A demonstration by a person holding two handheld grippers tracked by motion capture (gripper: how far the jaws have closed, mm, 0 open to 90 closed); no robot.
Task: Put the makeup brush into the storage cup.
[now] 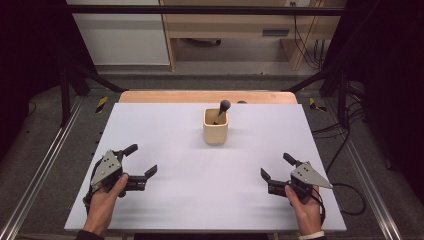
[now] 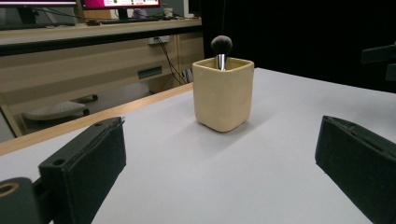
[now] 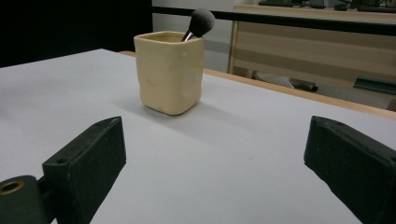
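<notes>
A white table surface (image 1: 165, 200) is carrying everything, with a strip of wood showing along its far edge. Nothing is lying on it apart from one holder, which suggests a scene laid out for a start.

The left gripper (image 1: 141, 161) is hovering near the near-left corner and the right gripper (image 1: 276, 166) near the near-right corner, each gripped by a hand and well apart from the holder. Both are standing with jaws spread wide and pinching nothing; in the two gripper views the jaws are framing the holder, so each seems to be aiming at it, probably as a ready pose.

A cream, square-mouthed ceramic cup (image 1: 215, 127) is standing upright toward the middle of the far edge, roughly between the two grippers.

A makeup brush (image 1: 223, 108) is resting inside it, handle down, its dark rounded head leaning over the rim so it is staying reachable from above.
</notes>
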